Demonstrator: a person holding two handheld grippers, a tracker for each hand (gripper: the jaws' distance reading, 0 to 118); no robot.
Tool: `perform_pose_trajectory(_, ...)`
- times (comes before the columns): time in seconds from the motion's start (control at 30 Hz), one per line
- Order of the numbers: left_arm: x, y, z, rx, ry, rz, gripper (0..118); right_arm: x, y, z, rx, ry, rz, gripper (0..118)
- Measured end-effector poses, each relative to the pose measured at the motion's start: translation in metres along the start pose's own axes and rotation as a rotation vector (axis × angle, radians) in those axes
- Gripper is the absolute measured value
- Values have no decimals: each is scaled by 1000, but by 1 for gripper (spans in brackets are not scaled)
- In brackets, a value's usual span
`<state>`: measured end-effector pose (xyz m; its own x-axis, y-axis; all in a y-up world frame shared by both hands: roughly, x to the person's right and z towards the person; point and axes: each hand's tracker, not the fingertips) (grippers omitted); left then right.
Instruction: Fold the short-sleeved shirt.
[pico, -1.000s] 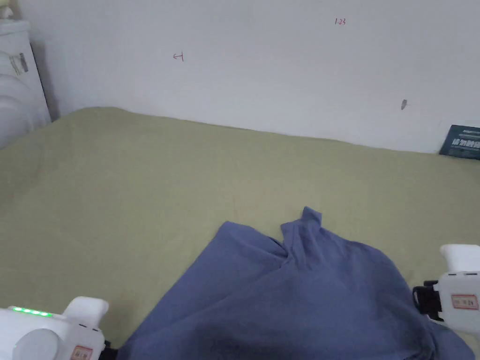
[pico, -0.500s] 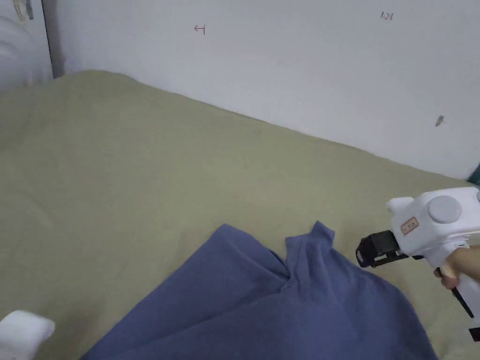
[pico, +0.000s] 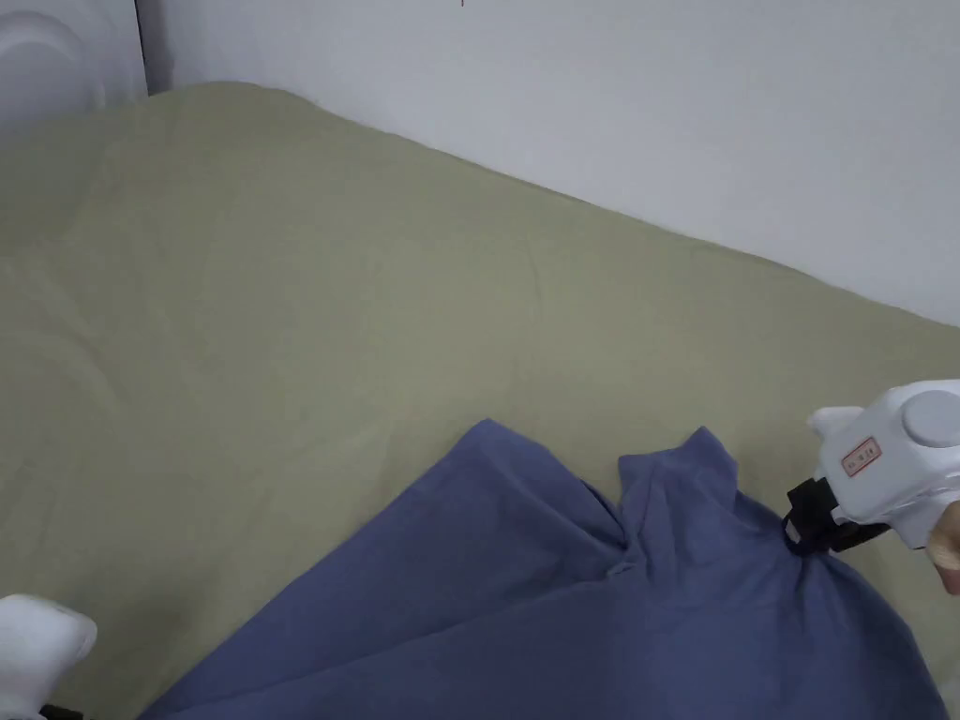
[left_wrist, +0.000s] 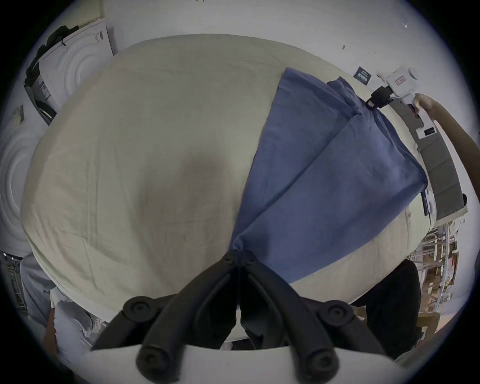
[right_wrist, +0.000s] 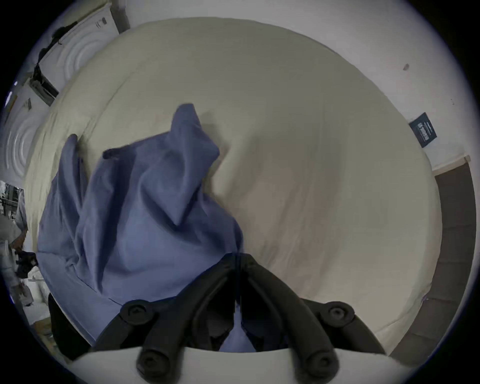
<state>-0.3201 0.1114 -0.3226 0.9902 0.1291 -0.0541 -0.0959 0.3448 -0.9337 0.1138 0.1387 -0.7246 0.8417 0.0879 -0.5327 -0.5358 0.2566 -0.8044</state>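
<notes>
Spreading step: blue shirt (pico: 581, 600), soft, creased woven cotton, lies bunched on the bed's (pico: 281, 309) near edge. Left gripper (left_wrist: 237, 256) clenched on one corner; right gripper (pico: 797, 534) clenched on an edge by the peaked sleeve. Next, likely: pull apart, flatten.

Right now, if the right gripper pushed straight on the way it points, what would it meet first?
The right gripper is already shut on the blue shirt, so more bunched shirt cloth comes first, probably the raised fold just ahead, then the green bed cover. Depth is unclear.
</notes>
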Motion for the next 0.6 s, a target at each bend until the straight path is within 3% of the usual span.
perform_pose_trajectory(0.2,-4,5,19,66,-13,37,0,8,-2,68,152,72,-108,2)
perform_pose_trajectory(0.37,-10,31,59,196,-63,62,0,12,-10,139,275,19,-133,2)
perform_pose_trajectory(0.6,-2,111,124,361,-63,-28,0,35,-13,227,429,-60,-220,2)
